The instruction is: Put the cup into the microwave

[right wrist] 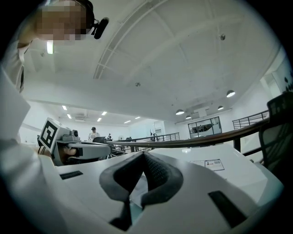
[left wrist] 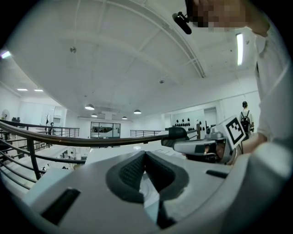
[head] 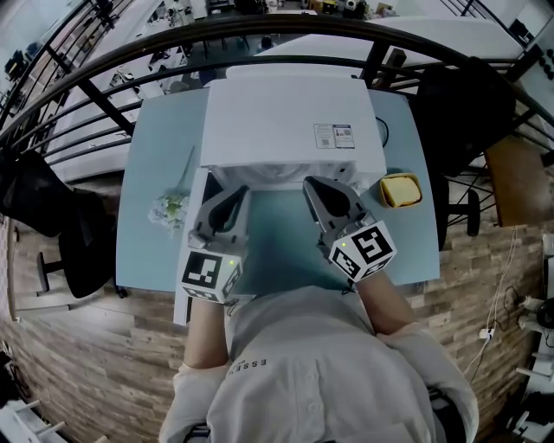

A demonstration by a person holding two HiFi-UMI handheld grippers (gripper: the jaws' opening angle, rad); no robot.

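A person in a pale top stands at a light-blue table [head: 156, 156] facing a white microwave [head: 286, 112], a two-jaw tool in each hand. The left gripper [head: 240, 192] and the right gripper [head: 312, 185] are both held just in front of the microwave's front face, side by side and apart from each other, tips pointing toward the oven. Each gripper's own view shows its dark ridged pads pressed together at the tip, clenched on nothing. The task's thing, a yellow cup [head: 400, 189], stands on the table just beside the microwave's front right corner, outside the oven and untouched by either tool; the right gripper is the nearer of the two to it. From the microwave's front left corner a narrow white panel [head: 199, 203], seemingly the door swung open, juts toward the person, next to the left gripper. A small bunch of pale flowers [head: 170, 208] lies on the table off the microwave's left side. A dark curved railing [head: 260, 26] runs behind the microwave, beyond the table's far edge.
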